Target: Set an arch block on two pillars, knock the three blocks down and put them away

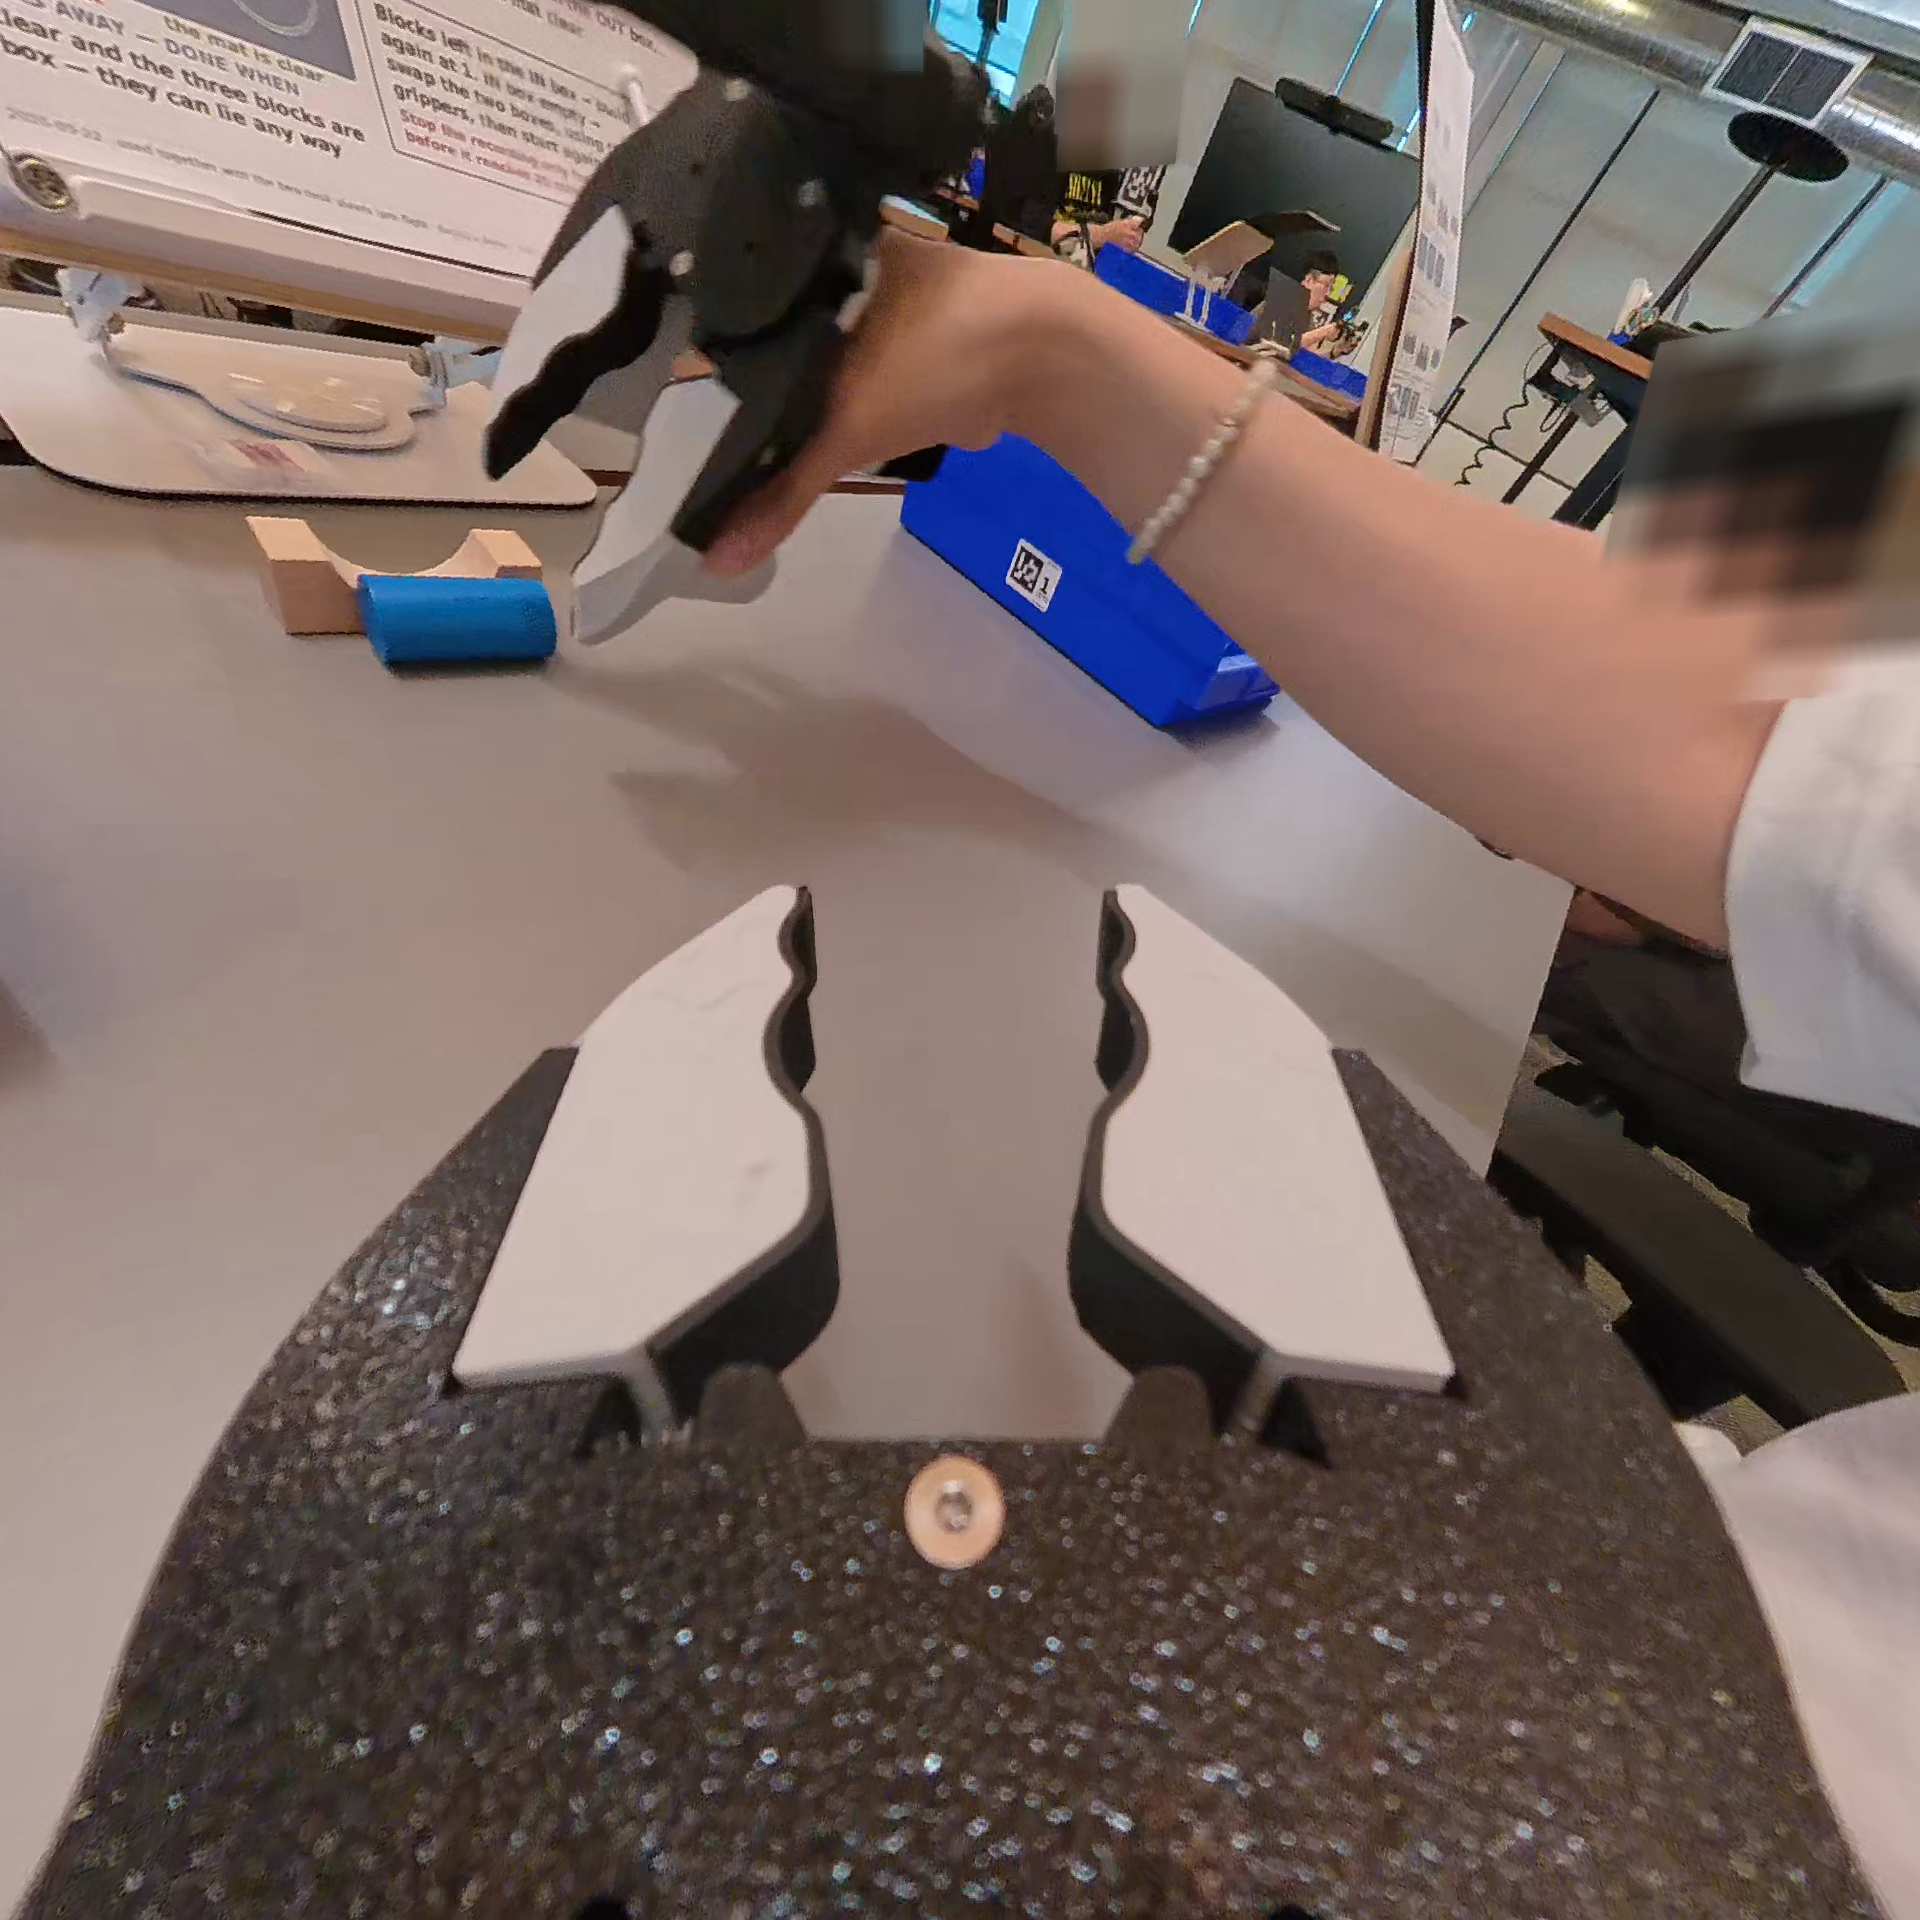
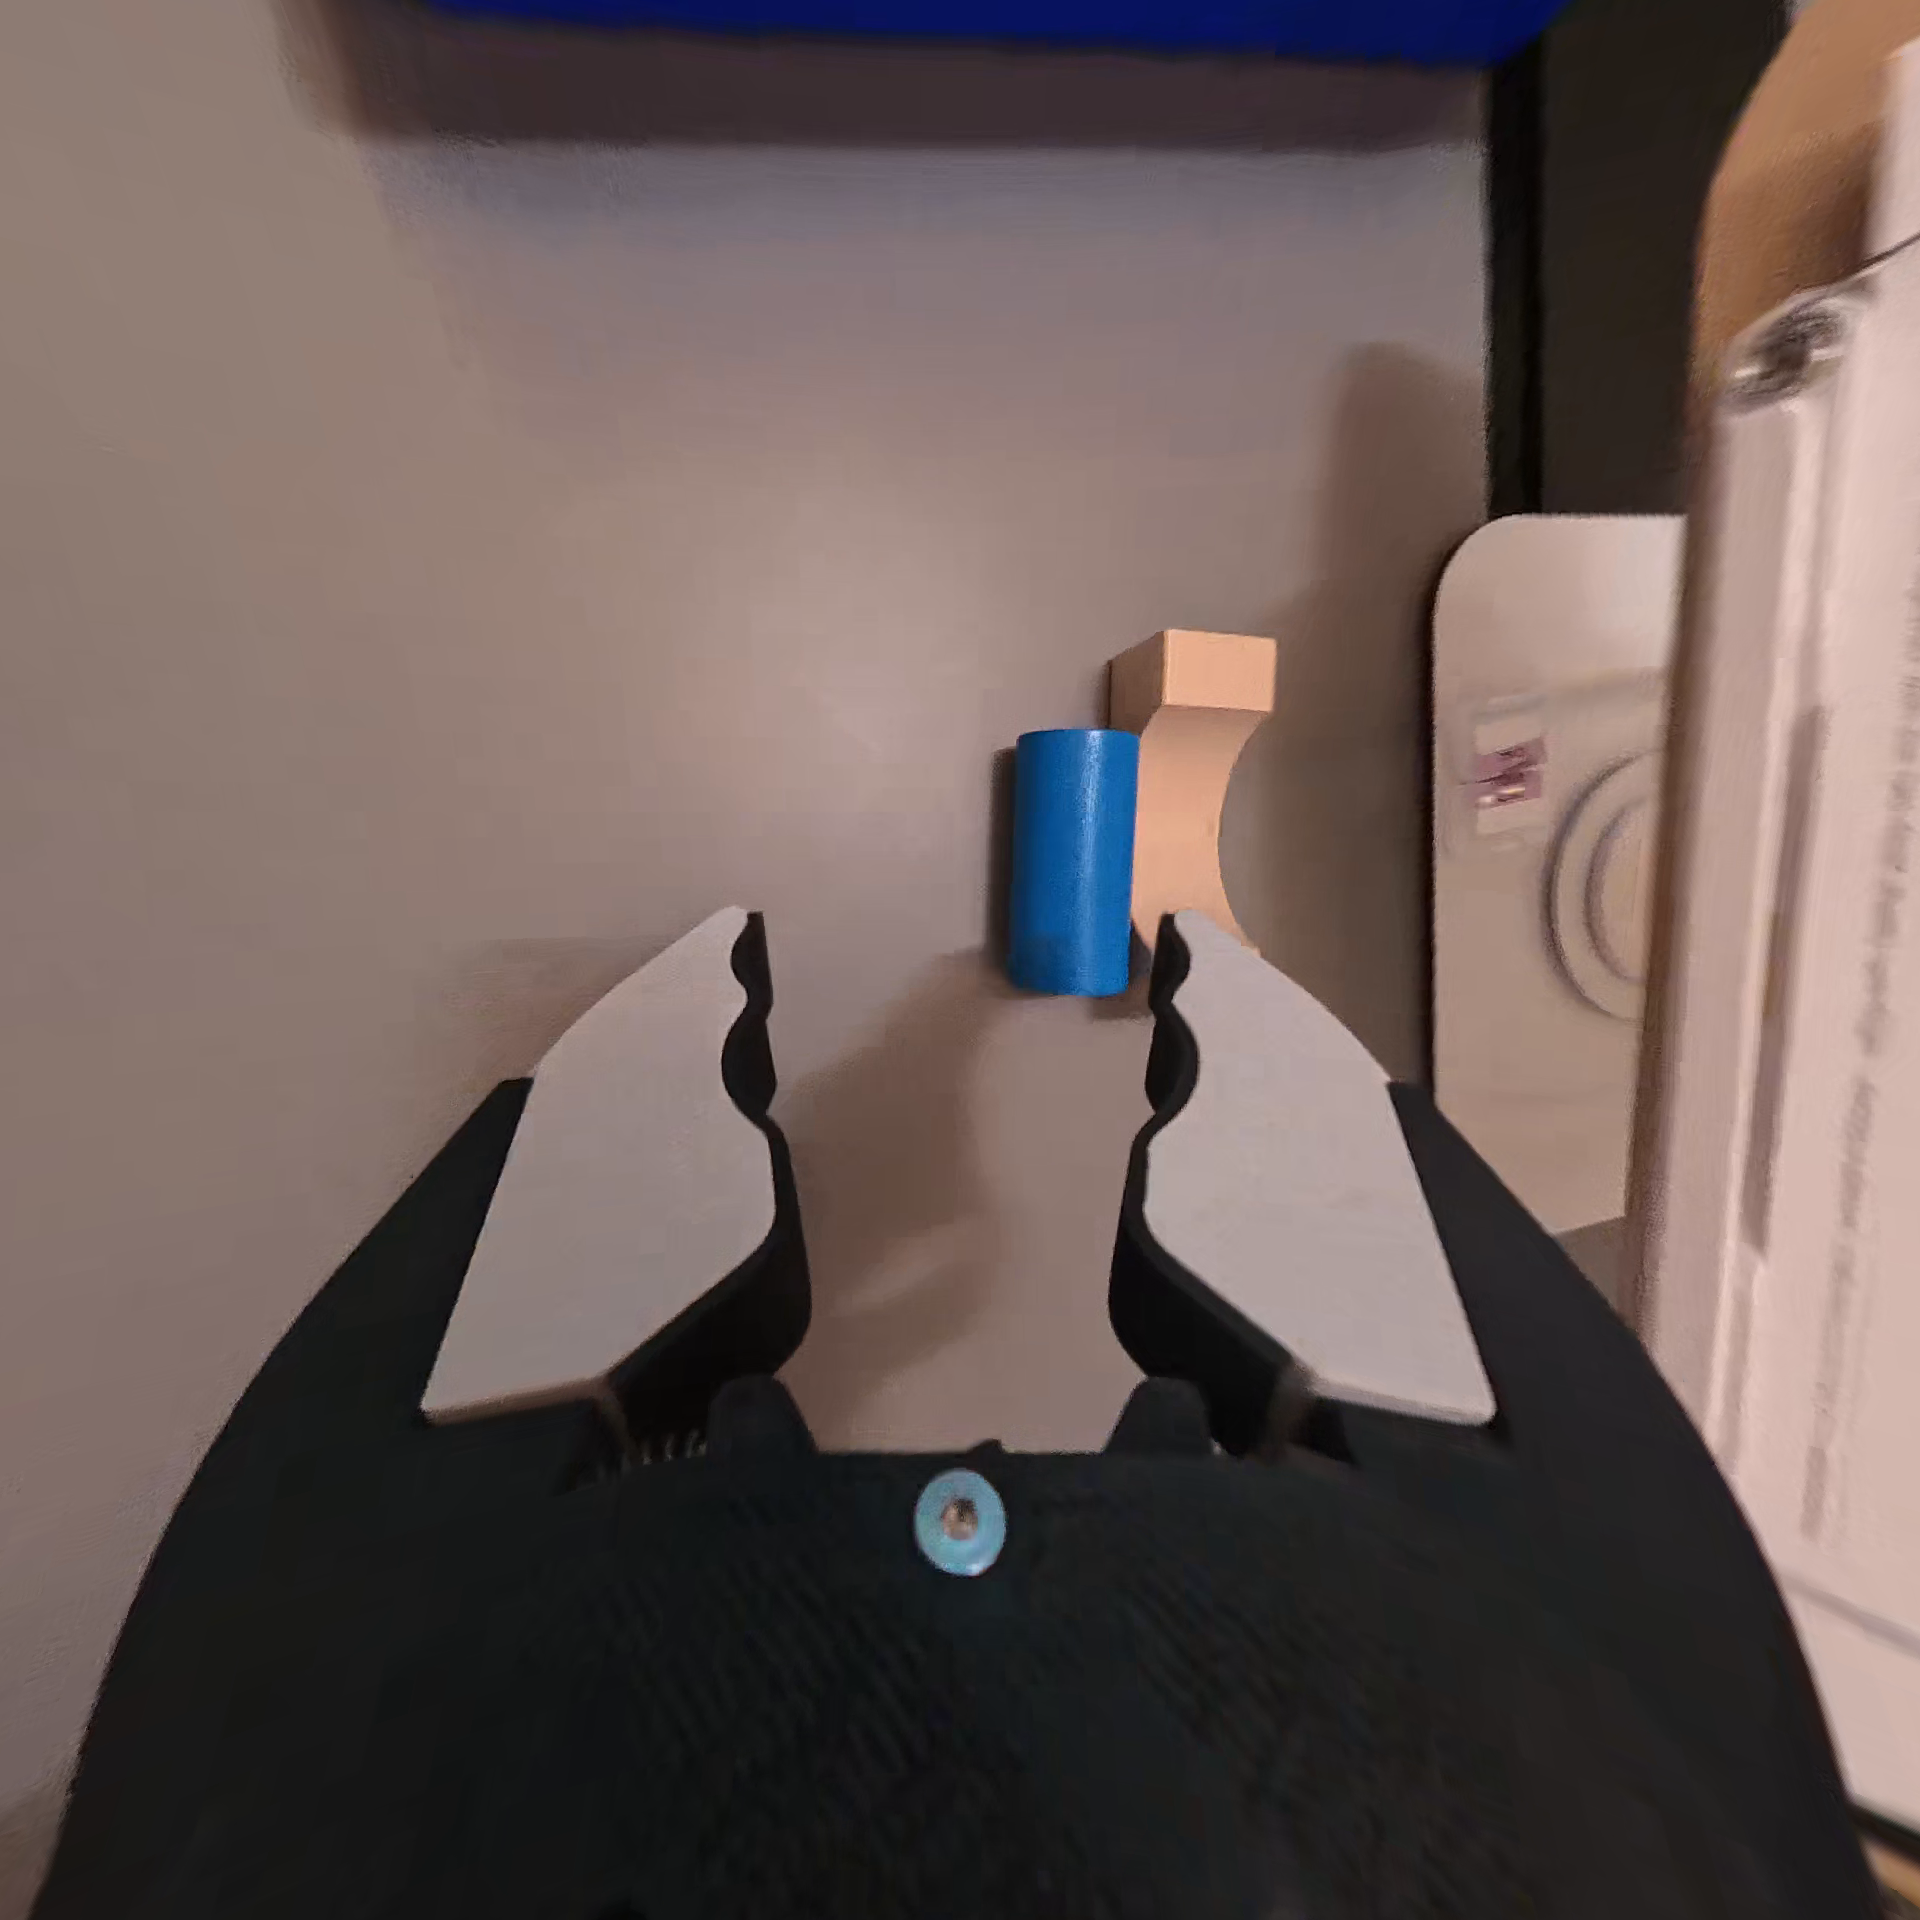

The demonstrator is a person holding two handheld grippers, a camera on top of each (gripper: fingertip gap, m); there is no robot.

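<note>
A blue cylinder [image 1: 457, 619] lies on its side on the grey table, touching a tan wooden arch block [image 1: 312, 582]. In the right wrist view the cylinder [image 2: 1072, 860] sits just ahead of my right gripper [image 2: 961, 935], with the arch block [image 2: 1195, 790] on its right. My right gripper is open and empty; in the left wrist view it [image 1: 540, 530] hangs over the table just right of the cylinder, held by a hand. My left gripper [image 1: 954, 904] is open and empty, low over bare table nearer the front.
A blue bin [image 1: 1081, 592] stands on the table to the right of the blocks; its edge shows at the top of the right wrist view [image 2: 935, 31]. A white stand with a printed sheet [image 1: 260, 416] is at the back left. A black chair [image 1: 1714, 1247] is at the right.
</note>
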